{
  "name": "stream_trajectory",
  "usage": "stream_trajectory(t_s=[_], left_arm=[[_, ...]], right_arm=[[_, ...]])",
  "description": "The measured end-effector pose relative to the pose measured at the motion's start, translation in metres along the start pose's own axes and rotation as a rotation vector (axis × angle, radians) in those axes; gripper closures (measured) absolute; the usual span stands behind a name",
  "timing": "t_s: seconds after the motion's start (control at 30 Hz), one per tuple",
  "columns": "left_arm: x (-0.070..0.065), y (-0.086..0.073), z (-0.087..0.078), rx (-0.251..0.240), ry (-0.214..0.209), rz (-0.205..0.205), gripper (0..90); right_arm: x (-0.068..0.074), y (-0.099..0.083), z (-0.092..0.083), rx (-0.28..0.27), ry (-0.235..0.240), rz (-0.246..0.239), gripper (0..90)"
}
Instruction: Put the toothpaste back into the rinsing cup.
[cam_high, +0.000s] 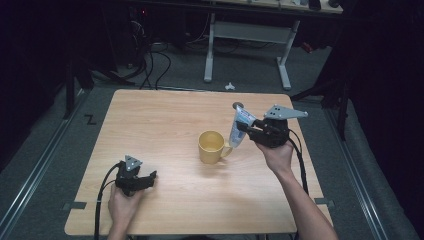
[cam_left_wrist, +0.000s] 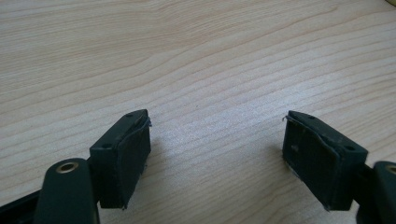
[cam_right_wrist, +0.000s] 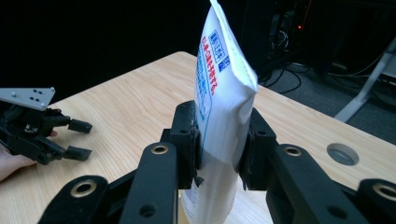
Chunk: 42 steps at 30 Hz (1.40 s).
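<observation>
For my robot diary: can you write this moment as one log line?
right claw: shut on tube | left claw: open | mug: on table

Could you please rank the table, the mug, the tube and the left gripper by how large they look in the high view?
1. Table
2-4. Unsure: the tube, held raised nearer the camera, the mug and the left gripper look alike.

The white tube (cam_right_wrist: 224, 107) clamped between the jaws of the right hand-held gripper (cam_right_wrist: 219, 140) carries red and blue East Asian print above the jaws, too small to read.
</observation>
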<state>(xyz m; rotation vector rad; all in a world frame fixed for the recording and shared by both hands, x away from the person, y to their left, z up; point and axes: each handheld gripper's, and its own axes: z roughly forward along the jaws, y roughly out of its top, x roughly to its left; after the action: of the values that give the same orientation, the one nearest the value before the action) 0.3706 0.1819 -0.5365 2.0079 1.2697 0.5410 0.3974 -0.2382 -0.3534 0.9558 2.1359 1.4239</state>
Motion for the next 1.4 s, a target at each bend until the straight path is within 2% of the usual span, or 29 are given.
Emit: stream_trajectory(t_s=[0.57, 1.07, 1.4], left_arm=[[0.000, 0.000, 0.000, 0.000, 0.000, 0.000, 23.5], [0.000, 0.000, 0.000, 0.000, 0.000, 0.000, 23.5], [0.000, 0.000, 0.000, 0.000, 0.000, 0.000, 23.5]], right_arm=[[0.007, 0.015, 0.024, -0.002, 0.025, -0.023, 71.0], [0.010, 0.017, 0.040, 0.012, 0.034, -0.035, 70.9], [0.013, 0.011, 0.051, 0.024, 0.038, -0.035, 70.9]])
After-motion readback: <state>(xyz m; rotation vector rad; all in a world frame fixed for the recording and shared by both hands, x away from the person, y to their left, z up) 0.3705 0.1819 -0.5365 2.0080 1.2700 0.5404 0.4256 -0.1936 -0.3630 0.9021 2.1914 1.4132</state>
